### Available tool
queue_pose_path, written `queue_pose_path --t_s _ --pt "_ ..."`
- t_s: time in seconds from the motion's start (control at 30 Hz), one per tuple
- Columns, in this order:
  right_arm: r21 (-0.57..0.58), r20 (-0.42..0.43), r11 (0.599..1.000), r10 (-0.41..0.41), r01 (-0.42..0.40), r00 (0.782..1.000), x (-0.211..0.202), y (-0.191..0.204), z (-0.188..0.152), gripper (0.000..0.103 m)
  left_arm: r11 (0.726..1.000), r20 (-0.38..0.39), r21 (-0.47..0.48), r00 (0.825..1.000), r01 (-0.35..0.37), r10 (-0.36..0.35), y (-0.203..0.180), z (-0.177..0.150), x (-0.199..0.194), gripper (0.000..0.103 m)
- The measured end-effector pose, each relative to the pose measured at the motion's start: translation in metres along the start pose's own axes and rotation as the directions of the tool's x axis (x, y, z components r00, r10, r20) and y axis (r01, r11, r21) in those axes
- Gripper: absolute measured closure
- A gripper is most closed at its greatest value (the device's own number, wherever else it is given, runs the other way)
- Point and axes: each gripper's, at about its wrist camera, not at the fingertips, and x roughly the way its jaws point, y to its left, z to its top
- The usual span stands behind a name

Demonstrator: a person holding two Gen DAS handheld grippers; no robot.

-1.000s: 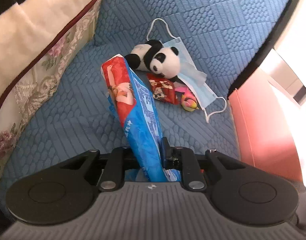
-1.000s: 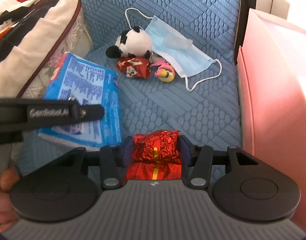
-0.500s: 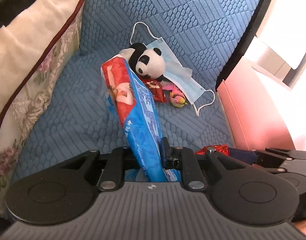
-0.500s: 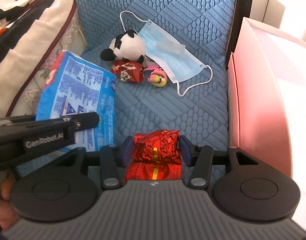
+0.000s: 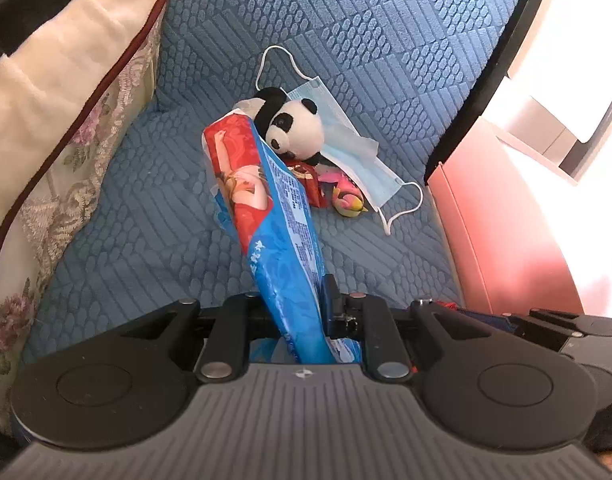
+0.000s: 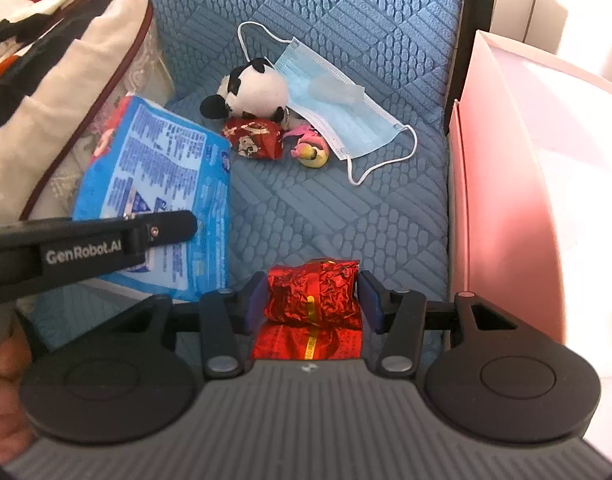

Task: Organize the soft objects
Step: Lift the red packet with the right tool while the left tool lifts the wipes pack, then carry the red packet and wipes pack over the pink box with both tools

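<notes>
On the blue quilted seat: everything below, read from left to right.
Cushion [image 6: 62, 92]: a cream, floral-edged pillow leans against the left side of the seat [image 6: 337, 216], in the same place as a second ago.
Left gripper [image 5: 302, 320]: fingers clamped on the blue-and-red tissue pack [image 5: 266, 208], which sticks up and forward from the jaws, clear of the fabric.
Change: over the last second the pack's grip has not slipped; the left view has drawn back and swung, and the other tool's black body now shows at its lower right edge, so the two hands have come side by side.
Loose pile: panda plush [image 6: 254, 90] lies on its side at the back, touching the face mask [image 6: 341, 120]; a small red packet [image 6: 254, 140] and a pink-and-yellow toy [image 6: 311, 150] sit just in front. None has shifted.
Right gripper [image 6: 311, 296]: pads pressed on both sides of a crinkled red foil packet [image 6: 311, 294], held above the seat.
Pink box [image 6: 505, 200]: stands just right of the seat, beside the right tool.
Meaning for the task: both hands look loaded and seemingly mid-carry; four items remain on the seat, so sorting is likely under halfway.
</notes>
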Motion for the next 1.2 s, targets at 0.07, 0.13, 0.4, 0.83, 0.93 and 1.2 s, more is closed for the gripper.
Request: queue_pose_path --t_s 0.07,0.13,0.4,0.83,0.93,1.2 --pt "-0.012 0.009 1.0 -0.003 0.003 1.0 -0.005 0.0 0.002 0.05 1.0 0.003 0.001 1.0 0.007 -0.007 -0.002 -0.002 -0.004 0.083" --pt "-0.014 0.016 1.0 0.0 0.0 1.0 -0.011 -0.001 0.003 0.05 1.0 0.007 0.006 1.0 0.015 -0.015 -0.006 -0.004 -0.01 0.083" --pt "0.001 0.061 1.0 0.014 -0.014 0.998 -0.043 -0.007 0.002 0.05 0.999 0.039 0.039 0.999 0.028 -0.029 -0.017 -0.005 -0.038 0.083" --pt "0.019 0.117 0.999 0.027 -0.03 0.993 -0.081 -0.022 0.003 0.051 0.996 0.046 0.079 0.998 0.049 -0.052 -0.049 -0.001 -0.064 0.083" --pt "0.022 0.138 0.999 0.023 -0.026 0.99 -0.096 -0.029 0.007 0.051 0.992 0.059 0.093 0.994 0.081 -0.086 -0.062 0.003 -0.076 0.083" --pt "0.025 0.191 0.999 0.016 -0.022 0.982 -0.13 -0.052 0.019 0.051 0.988 0.098 0.122 0.989 0.097 -0.109 -0.099 0.013 -0.1 0.083"
